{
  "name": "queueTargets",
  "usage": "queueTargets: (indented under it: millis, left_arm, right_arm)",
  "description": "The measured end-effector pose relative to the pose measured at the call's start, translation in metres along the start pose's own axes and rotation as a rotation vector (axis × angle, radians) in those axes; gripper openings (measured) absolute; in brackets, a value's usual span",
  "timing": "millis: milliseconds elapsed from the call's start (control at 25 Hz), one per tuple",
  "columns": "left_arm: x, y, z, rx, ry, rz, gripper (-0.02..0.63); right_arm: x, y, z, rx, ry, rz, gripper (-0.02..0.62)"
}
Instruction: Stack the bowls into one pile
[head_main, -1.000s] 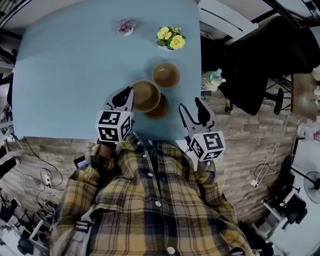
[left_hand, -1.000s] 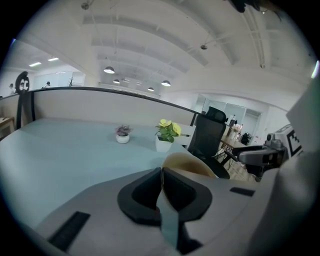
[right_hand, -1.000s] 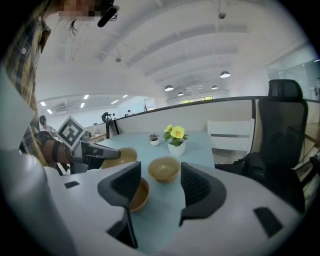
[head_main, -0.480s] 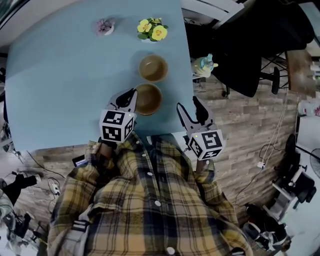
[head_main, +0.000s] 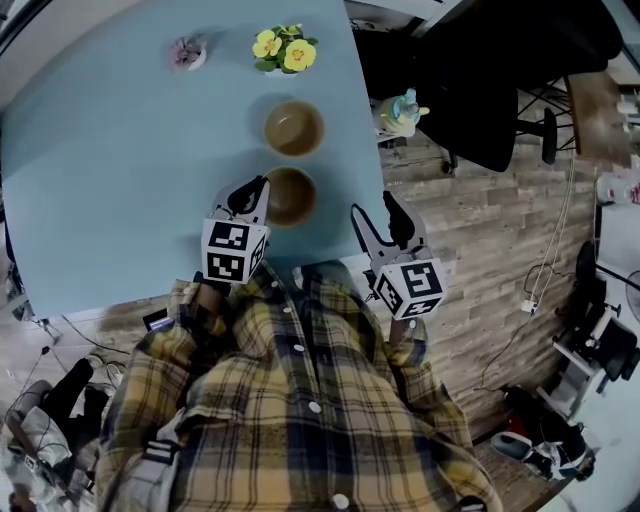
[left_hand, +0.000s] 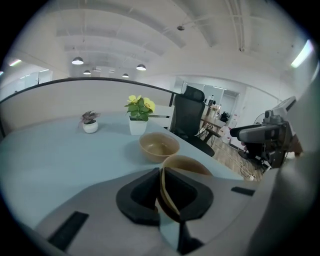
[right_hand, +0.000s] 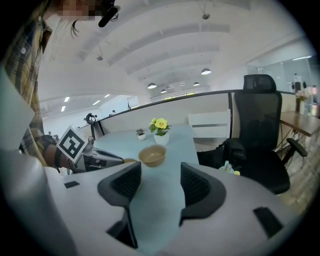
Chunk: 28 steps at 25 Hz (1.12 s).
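Bowls: your near bowl (head_main: 290, 196) sits low on the worktop (head_main: 120, 160), its body spreading to the right of your left gripper (head_main: 250, 190). The far bowl (head_main: 294, 128) stands apart, straight ahead of those jaws and beyond the near one.
Left jaws: they are nearly together on the near bowl's rim, one pad inside the wall and one outside. They have just been opening a little, yet the pads look to touch the rim on both sides.
Right jaws: your right gripper (head_main: 375, 208) hangs by the worktop's corner, jaws spread and nothing between them. The far bowl lies ahead of them and to their left.
Key relation: the far bowl is nearer your left jaws than your right, and a bare strip of worktop separates the two bowls.
Long axis: none, since the bowls are round and any stretch of rim offers the same grip.
Next move, as I judge it: you release the near rim, then reach ahead for the side of the far bowl's rim that faces your jaws.
Change: a second ago the held bowl hung off-centre above another bowl that peeked out toward your right jaws. Now only one outline shows there, so I judge the two are nested.
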<state>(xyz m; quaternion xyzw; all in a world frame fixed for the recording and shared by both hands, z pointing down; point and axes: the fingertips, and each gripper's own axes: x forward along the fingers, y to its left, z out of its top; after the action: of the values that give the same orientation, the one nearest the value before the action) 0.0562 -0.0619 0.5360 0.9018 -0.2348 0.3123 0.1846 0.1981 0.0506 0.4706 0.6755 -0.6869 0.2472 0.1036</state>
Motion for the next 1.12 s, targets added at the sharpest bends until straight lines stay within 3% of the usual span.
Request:
queueTargets:
  millis: [200, 520, 800, 1120]
  left_arm:
    - [0.001, 0.004, 0.003, 0.018, -0.013, 0.009, 0.081]
    - [-0.005, 0.007, 0.008, 0.0, -0.044, 0.026, 0.089]
    - [-0.026, 0.012, 0.013, -0.049, -0.099, 0.089, 0.087]
    - [-0.06, 0.031, 0.008, -0.158, -0.165, 0.238, 0.081]
  right_arm:
    - [-0.001, -0.001, -0.003, 0.011, 0.0, -0.009, 0.232]
    - [0.008, 0.003, 0.006, -0.016, 0.001, 0.025, 0.232]
    - [0.035, 0.011, 0.027, -0.108, 0.011, 0.135, 0.232]
    - [0.091, 0.028, 0.049, -0.278, 0.05, 0.305, 0.232]
